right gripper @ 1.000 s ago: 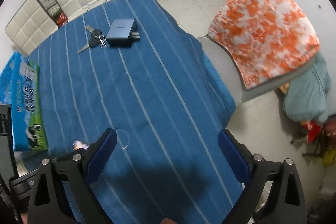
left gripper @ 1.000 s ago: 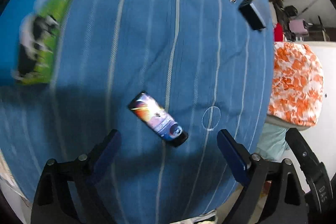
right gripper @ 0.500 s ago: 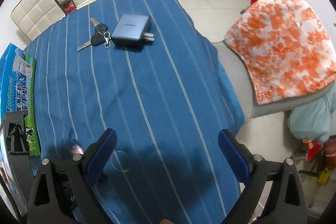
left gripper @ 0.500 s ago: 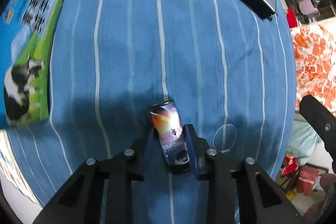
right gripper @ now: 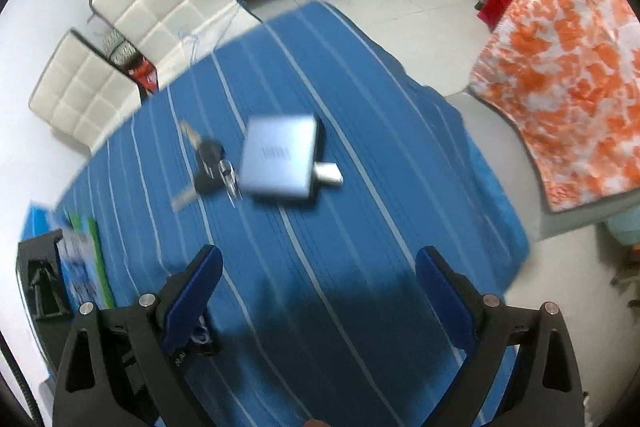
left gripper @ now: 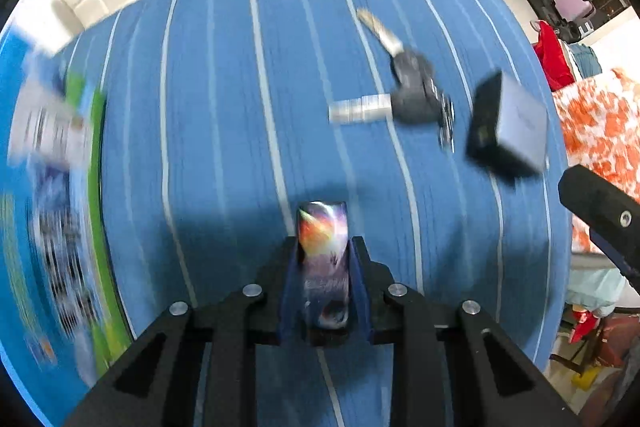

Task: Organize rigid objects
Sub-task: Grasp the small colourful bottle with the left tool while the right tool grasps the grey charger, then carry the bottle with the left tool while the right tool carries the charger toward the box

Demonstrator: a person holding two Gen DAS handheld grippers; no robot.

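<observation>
Left wrist view: left gripper (left gripper: 323, 259) jaws clamp a colourful lighter (left gripper: 324, 263) over the striped table (left gripper: 224, 131); right gripper (right gripper: 318, 291) jaws gape empty.

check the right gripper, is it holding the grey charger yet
No, the right gripper stands wide open with nothing between its fingers, and the grey charger lies apart from it on the blue striped cloth.
</observation>
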